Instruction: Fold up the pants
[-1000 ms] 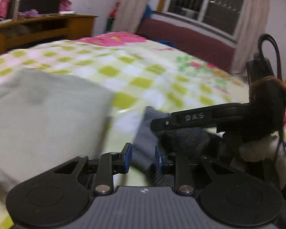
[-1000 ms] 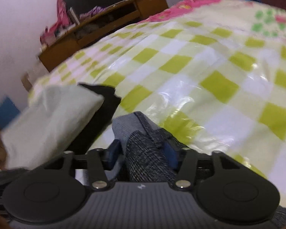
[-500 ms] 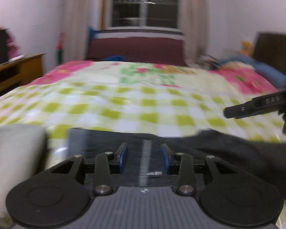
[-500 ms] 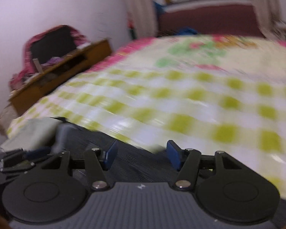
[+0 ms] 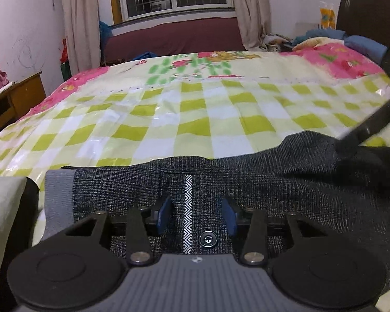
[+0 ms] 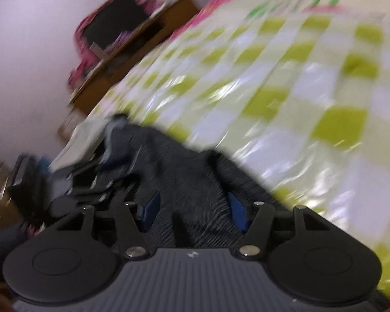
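Dark grey woven pants (image 5: 260,182) lie spread across the near edge of the bed, waistband toward me, with a patterned white strip and a metal snap button (image 5: 208,239). My left gripper (image 5: 196,215) is open, its blue pads on either side of the waistband centre, just above the cloth. My right gripper (image 6: 192,212) is open over the same pants (image 6: 184,171); that view is blurred. The right gripper's body (image 5: 371,127) shows at the right of the left wrist view, over the pants.
The bed has a green-and-white checked plastic cover (image 5: 195,119). A folded pale green garment (image 5: 2,221) lies at the left on something black. A wooden desk (image 5: 13,98) stands left of the bed. A window and maroon bench are behind.
Both grippers have opened wider, the right one letting go of the bunched pants. The pants now lie spread flat along the bed edge. The right wrist view has tilted and moved right.
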`<state>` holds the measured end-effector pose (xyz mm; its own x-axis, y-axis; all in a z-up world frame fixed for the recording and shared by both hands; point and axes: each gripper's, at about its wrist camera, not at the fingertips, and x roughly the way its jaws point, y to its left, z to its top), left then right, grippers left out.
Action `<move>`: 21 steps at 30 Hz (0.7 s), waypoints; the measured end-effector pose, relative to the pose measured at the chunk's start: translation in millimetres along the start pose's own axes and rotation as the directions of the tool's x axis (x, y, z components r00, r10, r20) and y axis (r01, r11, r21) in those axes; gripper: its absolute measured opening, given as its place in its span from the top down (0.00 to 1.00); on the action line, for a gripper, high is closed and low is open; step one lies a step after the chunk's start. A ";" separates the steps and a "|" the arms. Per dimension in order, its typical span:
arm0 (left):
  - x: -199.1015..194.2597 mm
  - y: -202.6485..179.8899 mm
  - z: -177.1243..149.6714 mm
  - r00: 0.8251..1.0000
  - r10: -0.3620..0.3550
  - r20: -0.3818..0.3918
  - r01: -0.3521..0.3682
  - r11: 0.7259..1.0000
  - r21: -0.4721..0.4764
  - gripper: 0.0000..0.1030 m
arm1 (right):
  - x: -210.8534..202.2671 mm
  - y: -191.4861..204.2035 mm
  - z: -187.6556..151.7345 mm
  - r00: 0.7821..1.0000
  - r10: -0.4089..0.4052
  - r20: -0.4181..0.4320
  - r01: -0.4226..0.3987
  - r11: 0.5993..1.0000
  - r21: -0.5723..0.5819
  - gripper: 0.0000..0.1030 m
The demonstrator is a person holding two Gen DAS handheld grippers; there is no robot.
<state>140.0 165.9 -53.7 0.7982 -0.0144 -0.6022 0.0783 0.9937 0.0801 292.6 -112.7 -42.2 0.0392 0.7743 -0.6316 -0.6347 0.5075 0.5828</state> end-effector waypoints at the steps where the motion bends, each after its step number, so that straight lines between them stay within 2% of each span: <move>1: -0.6 -0.3 0.2 1.000 -0.002 0.001 0.002 1.000 -0.002 0.43 | 7.1 2.9 -1.4 0.999 -0.004 -0.054 0.002 1.000 -0.025 0.42; 2: -1.4 -0.3 0.3 1.000 -0.006 0.003 0.006 1.000 -0.005 0.43 | 12.8 5.9 -4.5 0.995 -0.004 -0.104 -0.001 0.999 -0.044 0.42; 4: -1.4 0.8 0.7 1.000 -0.016 0.010 0.017 1.000 -0.014 0.42 | 12.9 10.5 -10.7 0.990 0.047 -0.137 -0.052 0.998 -0.033 0.42; 6: 0.7 -0.4 0.8 1.000 -0.025 0.019 0.025 1.000 -0.014 0.40 | 14.0 12.4 -8.8 0.989 0.095 -0.116 -0.097 0.995 -0.014 0.39; 9: 5.2 -1.8 1.4 0.999 -0.030 0.021 0.031 0.999 -0.016 0.38 | 31.1 -0.1 7.6 0.984 0.174 -0.048 -0.171 0.983 0.073 0.37; 11: 6.5 -2.5 1.5 0.999 -0.031 0.020 0.031 0.999 -0.018 0.38 | 41.9 -13.0 21.1 0.988 0.147 0.043 -0.151 0.977 0.149 0.38; 13: 6.3 -2.6 0.0 0.999 -0.032 0.018 0.032 0.999 -0.018 0.37 | 42.1 -33.0 34.5 0.981 0.135 0.141 -0.167 0.954 0.251 0.40; 15: 8.2 -1.9 -3.1 0.999 -0.033 0.007 0.033 0.999 -0.024 0.37 | 39.4 -53.2 42.2 0.969 0.149 0.195 -0.208 0.922 0.327 0.45; 16: 9.2 -1.8 -5.1 0.999 -0.032 0.004 0.032 0.999 -0.030 0.37 | 36.5 -60.3 42.4 0.968 0.130 0.215 -0.200 0.915 0.351 0.49; 19: 12.2 -6.3 -8.7 1.000 -0.018 0.001 0.018 1.000 -0.015 0.36 | 18.9 -72.7 35.8 0.970 0.019 0.244 -0.117 0.911 0.396 0.47; 21: 12.0 -10.1 -8.0 1.000 -0.004 0.000 0.004 1.000 0.005 0.36 | -6.2 -69.3 27.3 0.959 -0.067 0.277 -0.050 0.918 0.395 0.47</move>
<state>144.0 156.6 -68.1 0.7979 -0.0183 -0.6025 0.0846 0.9930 0.0819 357.4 -142.3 -64.7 0.2940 0.8129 -0.5027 -0.2798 0.5761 0.7680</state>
